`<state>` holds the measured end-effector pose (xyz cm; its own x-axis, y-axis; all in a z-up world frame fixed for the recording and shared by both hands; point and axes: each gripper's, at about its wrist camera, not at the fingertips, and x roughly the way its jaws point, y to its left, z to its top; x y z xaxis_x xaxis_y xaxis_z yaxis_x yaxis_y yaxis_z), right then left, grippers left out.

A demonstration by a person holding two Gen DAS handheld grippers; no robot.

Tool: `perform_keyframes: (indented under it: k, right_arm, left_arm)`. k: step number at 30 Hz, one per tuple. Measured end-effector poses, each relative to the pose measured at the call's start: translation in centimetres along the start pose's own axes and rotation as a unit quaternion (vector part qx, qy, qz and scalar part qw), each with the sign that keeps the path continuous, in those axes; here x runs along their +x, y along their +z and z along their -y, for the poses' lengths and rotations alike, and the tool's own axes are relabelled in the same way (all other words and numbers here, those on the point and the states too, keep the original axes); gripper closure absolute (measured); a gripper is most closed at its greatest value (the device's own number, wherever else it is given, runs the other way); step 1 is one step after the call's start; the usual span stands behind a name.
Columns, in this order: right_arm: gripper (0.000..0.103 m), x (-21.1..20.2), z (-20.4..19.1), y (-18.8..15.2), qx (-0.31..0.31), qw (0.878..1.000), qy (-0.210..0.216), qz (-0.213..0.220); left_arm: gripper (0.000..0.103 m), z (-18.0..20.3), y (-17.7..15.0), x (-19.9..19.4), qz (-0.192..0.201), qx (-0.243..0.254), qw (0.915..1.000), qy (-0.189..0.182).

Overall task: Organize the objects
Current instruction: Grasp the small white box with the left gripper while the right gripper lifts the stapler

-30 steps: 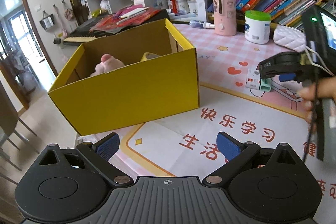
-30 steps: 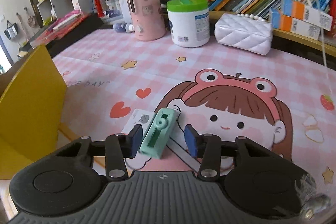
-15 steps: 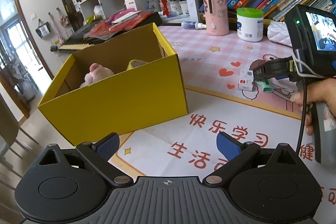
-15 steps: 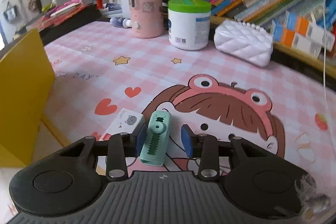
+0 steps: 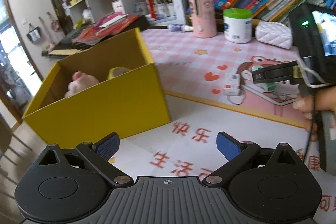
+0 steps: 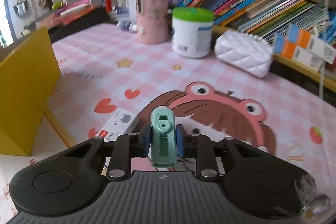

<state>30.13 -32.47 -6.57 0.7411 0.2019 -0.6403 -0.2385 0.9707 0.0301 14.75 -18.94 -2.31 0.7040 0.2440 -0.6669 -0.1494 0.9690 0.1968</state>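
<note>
My right gripper is shut on a small mint-green crocodile-shaped stapler, both blue pads pressing its sides; the stapler seems just off the pink cartoon mat. In the left wrist view the same gripper shows at the right with a hand behind it. A small white box lies on the mat just left of the stapler. The open yellow cardboard box stands at the left with a pink plush toy inside. My left gripper hangs open over the mat near the box, with nothing between its fingers.
At the back of the mat stand a pink cylindrical container, a white tub with a green lid and a white quilted purse. Rows of books fill the shelf behind. The table edge drops off left of the yellow box.
The right gripper's pads have shut onto the green stapler and it looks raised off the mat. The left gripper has drifted sideways, so the yellow box sits further left in its view.
</note>
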Motion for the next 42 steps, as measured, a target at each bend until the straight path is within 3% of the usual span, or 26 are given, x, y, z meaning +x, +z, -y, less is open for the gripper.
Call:
perform_keyframes:
  k: [7,15,18,20,28,33,34,42]
  right_arm:
    - [0.080,-5.1,3.4,-2.0,0.036,0.999,-0.029,0.019]
    - [0.080,-8.8,5.6,-3.8,0.048,0.996,-0.060,0.039]
    - [0.080,-9.0,5.8,-4.2,0.053,0.997,-0.053,0.030]
    - [0.080,-9.0,5.8,-4.4,0.053,0.997,-0.048,0.026]
    - [0.080,-9.0,5.6,-4.7,0.052,0.998,-0.042,0.016]
    - [0.080,-8.9,5.5,-5.0,0.060,0.997,-0.045,0.003]
    - [0.080,-8.9,5.5,-5.0,0.062,0.997,-0.045,0.000]
    - [0.080,-9.2,3.7,-5.3,0.058,0.996,-0.062,-0.018]
  left_arm:
    - [0.004,3.1,1.2,1.5,0.009,0.026,0.9981,-0.055]
    - [0.018,6.8,3.5,5.9,0.013,0.034,0.9951,-0.092]
    - [0.027,8.1,4.2,7.8,0.016,0.044,0.9944,-0.095]
    - [0.038,8.7,4.7,9.2,0.007,0.037,0.9948,-0.095]
    - [0.052,9.1,6.2,12.8,-0.006,0.013,0.9953,-0.096]
    - [0.068,9.0,6.2,13.3,-0.008,0.011,0.9931,-0.116]
    - [0.075,8.9,6.1,13.2,-0.005,0.010,0.9925,-0.121]
    - [0.075,7.3,5.6,9.5,0.028,0.007,0.9900,-0.138]
